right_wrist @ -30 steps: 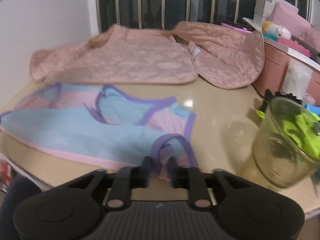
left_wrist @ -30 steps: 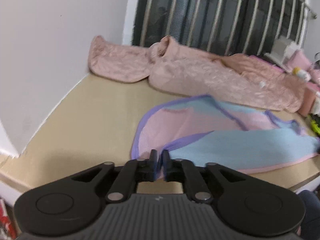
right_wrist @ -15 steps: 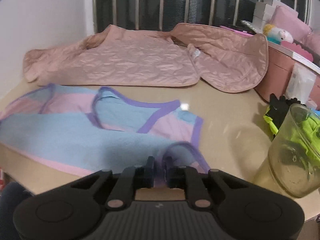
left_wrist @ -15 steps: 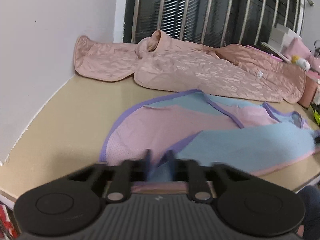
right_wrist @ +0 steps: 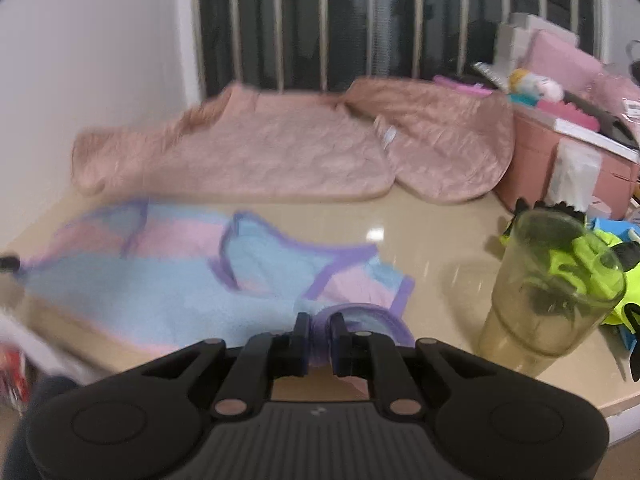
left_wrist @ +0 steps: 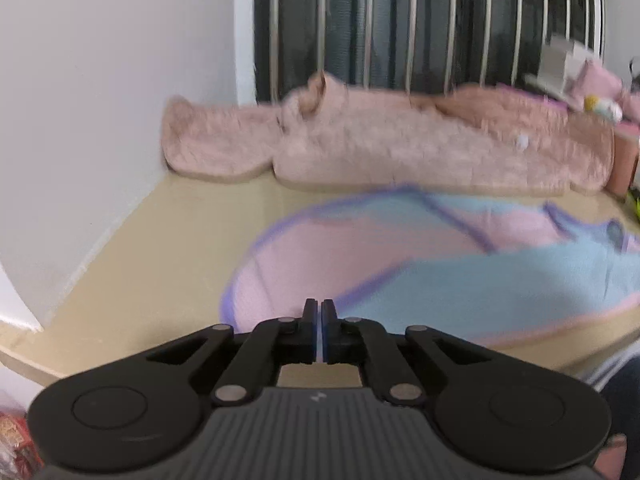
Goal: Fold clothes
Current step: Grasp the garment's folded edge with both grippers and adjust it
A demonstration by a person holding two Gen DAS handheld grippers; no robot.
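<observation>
The vest, blue and pink with purple binding, lies on the table along its near edge, and part of it already lies doubled over itself. We judge it light, thin and very soft: it will sag and drape wherever it is not held, and it will not keep a crease by its own stiffness. The knit looks not slippery, so a pinch should hold, but one layer may slide away from the other. The best places to take it, we think, are the bound edges and the shoulder strap, where the cloth is thicker.

Our right gripper is closed on the purple strap at the near edge, with bunched cloth between the fingers. Our left gripper has its fingers pressed together at the hem near the other end; only a thin pale line shows between them, which we take for one layer of the cloth.

Behind the vest a pink quilted jacket lies spread along the far edge, under the window bars. A plastic cup stands near the right edge, close to the strap, so a lifted fold should stay clear of it.
</observation>
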